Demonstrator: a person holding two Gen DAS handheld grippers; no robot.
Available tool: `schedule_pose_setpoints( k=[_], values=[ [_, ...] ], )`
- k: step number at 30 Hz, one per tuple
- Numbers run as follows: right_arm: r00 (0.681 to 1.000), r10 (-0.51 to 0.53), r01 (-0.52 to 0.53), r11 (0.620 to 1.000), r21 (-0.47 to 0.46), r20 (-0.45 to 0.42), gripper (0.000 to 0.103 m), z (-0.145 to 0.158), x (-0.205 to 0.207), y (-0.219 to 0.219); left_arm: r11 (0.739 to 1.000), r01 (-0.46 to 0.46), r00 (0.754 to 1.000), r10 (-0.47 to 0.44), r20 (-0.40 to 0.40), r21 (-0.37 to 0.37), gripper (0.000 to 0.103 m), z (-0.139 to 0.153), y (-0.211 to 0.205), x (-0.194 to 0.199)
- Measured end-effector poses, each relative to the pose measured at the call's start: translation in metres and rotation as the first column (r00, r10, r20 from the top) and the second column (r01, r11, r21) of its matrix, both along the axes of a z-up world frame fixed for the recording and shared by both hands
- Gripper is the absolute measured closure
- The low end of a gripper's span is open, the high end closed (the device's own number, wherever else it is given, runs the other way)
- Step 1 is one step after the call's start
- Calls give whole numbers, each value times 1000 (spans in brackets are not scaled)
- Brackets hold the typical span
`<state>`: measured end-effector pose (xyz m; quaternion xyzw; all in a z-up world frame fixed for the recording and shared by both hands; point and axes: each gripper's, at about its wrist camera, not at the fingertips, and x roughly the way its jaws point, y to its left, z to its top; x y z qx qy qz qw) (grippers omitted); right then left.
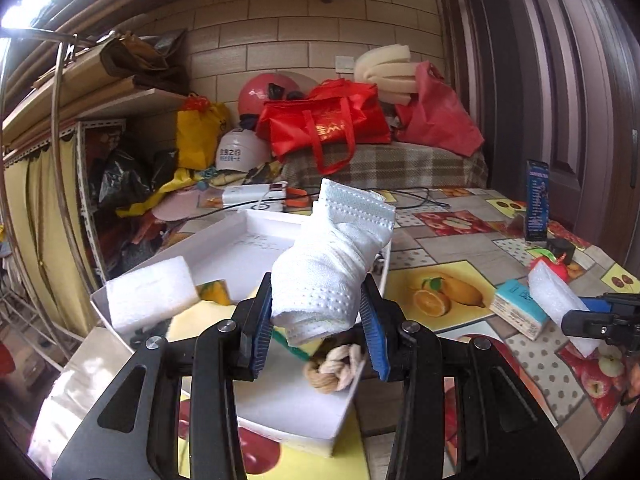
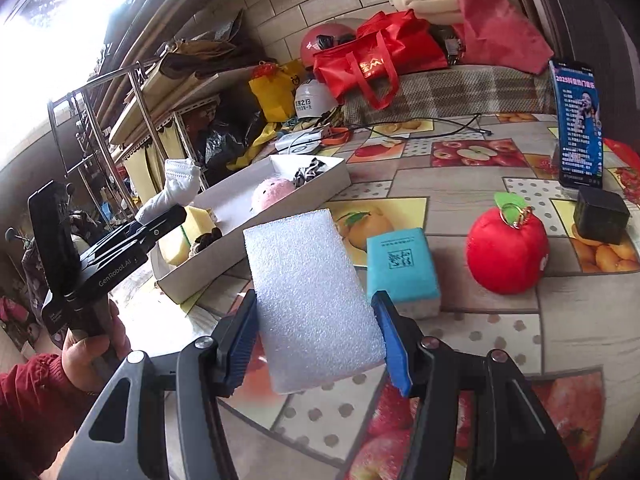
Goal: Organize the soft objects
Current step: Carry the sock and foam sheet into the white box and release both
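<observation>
My left gripper (image 1: 318, 320) is shut on a rolled white cloth (image 1: 332, 256) and holds it above the near end of a white tray (image 1: 260, 222). In the tray lie a white foam block (image 1: 150, 294), a yellow sponge (image 1: 200, 316) and a knotted rope (image 1: 336, 366). My right gripper (image 2: 316, 344) is shut on a white foam slab (image 2: 312, 300) above the table. The right wrist view shows the left gripper (image 2: 156, 220), the cloth (image 2: 176, 190), the tray (image 2: 320, 168) and a pink plush ball (image 2: 272, 194) in it.
On the fruit-print table stand a blue tissue pack (image 2: 402, 268), a red plush apple (image 2: 506, 256), a black cube (image 2: 600, 214) and an upright phone (image 2: 578, 124). Red bags (image 1: 324, 120) and helmets (image 1: 240, 154) crowd the back. A shelf rack (image 1: 60, 152) stands left.
</observation>
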<state>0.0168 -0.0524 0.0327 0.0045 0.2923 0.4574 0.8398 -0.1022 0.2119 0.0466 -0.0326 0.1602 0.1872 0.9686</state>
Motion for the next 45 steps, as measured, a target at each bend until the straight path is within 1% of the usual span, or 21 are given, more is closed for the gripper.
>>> schedule_pose_setpoints(
  k=[2, 6, 10, 14, 17, 20, 24, 27, 29, 30, 31, 32, 33, 34, 36, 37, 38, 41, 45],
  values=[
    [1000, -2, 2, 1000, 1, 16, 47, 1, -1, 12, 998, -60, 998, 61, 11, -9, 63, -1, 18, -5],
    [1000, 2, -2, 1000, 1, 17, 47, 2, 2, 37, 988, -143, 989, 144, 16, -62, 63, -3, 53, -9],
    [1000, 13, -13, 1000, 5, 21, 47, 3, 1, 65, 974, -203, 978, 207, 30, -100, 63, -4, 76, -10],
    [999, 20, -20, 1000, 17, 38, 47, 4, 0, 97, 961, -251, 966, 257, 38, -117, 63, -5, 92, -6],
    [999, 10, -12, 999, 29, 41, 47, 5, 3, 124, 958, -263, 962, 269, 38, -118, 63, -5, 99, -2],
    [999, 0, -2, 999, 35, 49, 47, 7, 10, 149, 962, -250, 966, 255, 33, -111, 63, -5, 104, 4],
    [999, 1, -2, 1000, 8, 53, 47, 6, 15, 178, 964, -225, 974, 228, 8, -146, 63, -8, 114, 12],
    [1000, 3, -3, 1000, -8, 9, 47, 2, 22, 190, 960, -220, 975, 223, 3, -172, 63, -8, 119, 13],
    [1000, -4, 4, 1000, -6, -20, 46, 0, 25, 194, 959, -221, 974, 225, 0, -175, 62, -8, 120, 14],
    [1000, -8, 8, 1000, -4, -30, 45, -1, 26, 195, 959, -223, 974, 226, 0, -173, 55, -8, 120, 14],
    [999, -8, 8, 1000, -3, -39, 45, -2, 27, 195, 959, -228, 973, 231, 0, -167, 44, -8, 120, 14],
    [999, -7, 7, 1000, -7, -45, 42, -3, 28, 195, 958, -242, 969, 245, 0, -156, 37, -8, 119, 14],
    [999, -9, 8, 1000, -6, -49, 30, -3, 28, 195, 956, -255, 966, 259, 5, -146, 20, -7, 118, 13],
    [999, -7, 7, 1000, 1, -41, 25, -1, 26, 195, 955, -264, 963, 268, 14, -139, 10, -7, 117, 12],
    [1000, -25, 25, 1000, 5, -3, 9, 2, 20, 192, 951, -278, 959, 283, 20, -133, 0, -6, 116, 10],
    [999, -31, 31, 1000, 4, 12, 1, 3, 17, 193, 949, -285, 957, 289, 18, -134, 0, -6, 117, 10],
    [999, -34, 34, 999, 4, 23, 0, 4, 15, 192, 948, -286, 957, 291, 15, -138, 0, -7, 118, 9],
    [998, -42, 42, 999, 2, 40, 0, 6, 13, 194, 944, -291, 955, 296, 10, -154, 0, -7, 121, 9],
    [998, -53, 53, 999, -3, 20, 0, 4, 17, 194, 940, -297, 953, 303, 14, -170, 0, -7, 123, 7]
  ],
)
